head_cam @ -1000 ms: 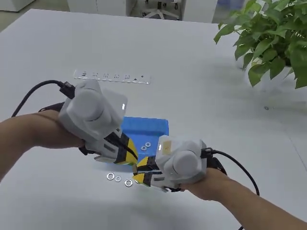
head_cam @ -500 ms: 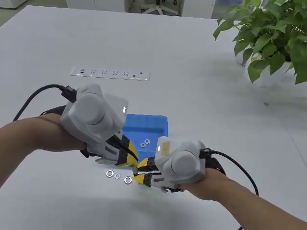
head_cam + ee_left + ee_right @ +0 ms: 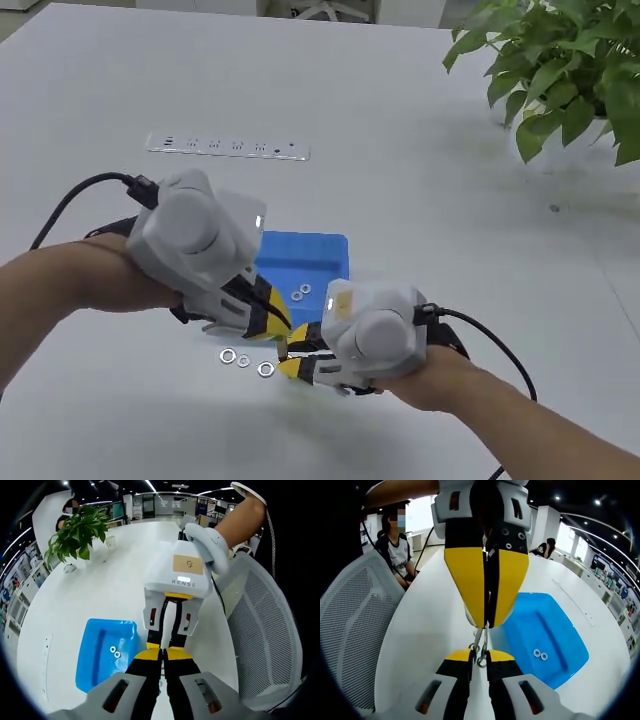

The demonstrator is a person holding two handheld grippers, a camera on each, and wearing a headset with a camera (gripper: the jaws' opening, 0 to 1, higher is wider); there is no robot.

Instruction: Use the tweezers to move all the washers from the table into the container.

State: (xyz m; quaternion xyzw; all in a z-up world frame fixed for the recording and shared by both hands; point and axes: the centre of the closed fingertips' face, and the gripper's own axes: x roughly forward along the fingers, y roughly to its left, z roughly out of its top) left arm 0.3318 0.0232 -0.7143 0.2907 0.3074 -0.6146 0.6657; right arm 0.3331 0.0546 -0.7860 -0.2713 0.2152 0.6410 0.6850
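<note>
just in front of the blue container [image 3: 312, 252], my two grippers meet tip to tip over the desk [image 3: 430, 200]. my left gripper [image 3: 486, 621] has its jaws pressed together on the tweezers [image 3: 480, 639]; in the right gripper view the thin metal strip comes out of the seam between them. the tweezers' long axis runs in line with the left jaws, and the tips point straight at my right gripper [image 3: 480, 656], into the narrow slot between its jaws. those jaws are drawn close, but i cannot tell whether they pinch the tips or only flank them. three washers [image 3: 244, 361] lie in a short row on the desk, starting just beside the right jaw tips and running off below the left gripper, on the side away from the container. two more washers [image 3: 301, 292] lie inside it. i judge the tips need to tilt down toward the near end of that row.
</note>
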